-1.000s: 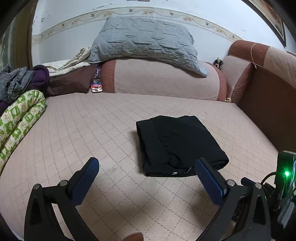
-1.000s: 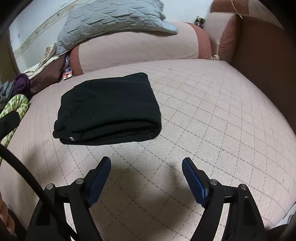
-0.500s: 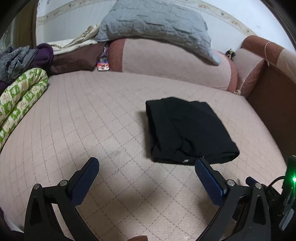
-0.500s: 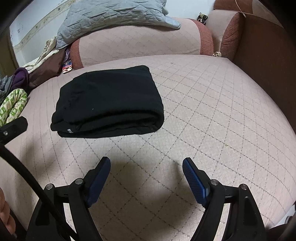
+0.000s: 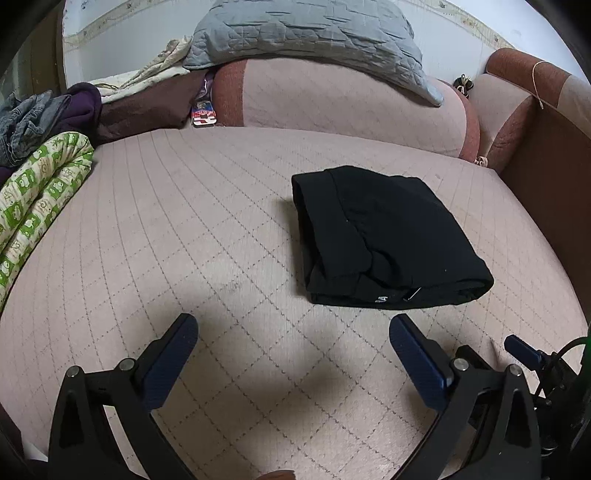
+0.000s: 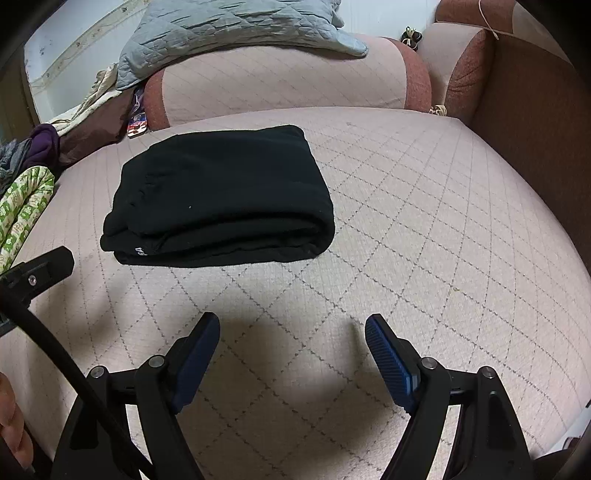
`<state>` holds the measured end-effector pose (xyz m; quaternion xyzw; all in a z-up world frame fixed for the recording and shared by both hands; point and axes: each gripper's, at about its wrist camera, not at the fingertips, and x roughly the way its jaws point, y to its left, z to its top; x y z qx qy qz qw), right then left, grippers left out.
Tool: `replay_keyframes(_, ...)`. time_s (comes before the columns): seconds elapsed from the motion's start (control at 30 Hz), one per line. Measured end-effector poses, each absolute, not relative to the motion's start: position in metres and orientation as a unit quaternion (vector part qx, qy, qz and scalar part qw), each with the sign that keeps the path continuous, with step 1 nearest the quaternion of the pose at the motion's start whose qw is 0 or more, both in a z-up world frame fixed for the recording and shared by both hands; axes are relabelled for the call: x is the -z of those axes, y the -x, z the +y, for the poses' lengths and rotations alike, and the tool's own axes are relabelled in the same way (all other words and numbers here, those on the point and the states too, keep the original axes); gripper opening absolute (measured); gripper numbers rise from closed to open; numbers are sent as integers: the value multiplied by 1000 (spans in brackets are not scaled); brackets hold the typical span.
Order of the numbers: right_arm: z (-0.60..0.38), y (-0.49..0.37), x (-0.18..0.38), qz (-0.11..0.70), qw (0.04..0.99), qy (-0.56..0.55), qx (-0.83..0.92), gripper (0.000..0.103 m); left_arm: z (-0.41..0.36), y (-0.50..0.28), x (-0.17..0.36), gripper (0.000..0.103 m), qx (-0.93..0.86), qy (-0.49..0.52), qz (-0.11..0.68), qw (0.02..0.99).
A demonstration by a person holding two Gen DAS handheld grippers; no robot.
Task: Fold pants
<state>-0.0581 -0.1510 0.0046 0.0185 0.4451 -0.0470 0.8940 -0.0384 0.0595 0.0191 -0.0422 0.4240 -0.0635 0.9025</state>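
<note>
One pair of black pants [image 5: 384, 240] lies folded into a compact stack on the quilted bed [image 5: 184, 229], so the fold appears complete. The left gripper [image 5: 293, 334] and right gripper [image 6: 291, 330] hover near its front edge, both spread wide and empty, apparently clear of the fabric to avoid disturbing it.

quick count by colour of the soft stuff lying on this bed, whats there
black: 1, the folded pants
grey: 1, the quilted pillow
green and white: 1, the rolled blanket
purple: 1, the bundled cloth
blue-grey: 1, the crumpled denim
total: 5
</note>
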Motion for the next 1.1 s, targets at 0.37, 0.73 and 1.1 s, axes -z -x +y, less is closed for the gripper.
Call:
replay_keyframes(0.37, -167, 60, -17, 431, 899, -53, 56, 85, 85, 13, 4, 103, 86, 148, 490, 855)
replay_keyframes(0.73, -207, -17, -74, 428, 898, -93, 43, 89, 97, -41, -11, 83, 112, 206, 517, 823)
replay_keyframes(1.1, -212, -115, -2, 507, 852, -122, -44, 76, 54, -112, 30, 75, 172, 184, 548, 798)
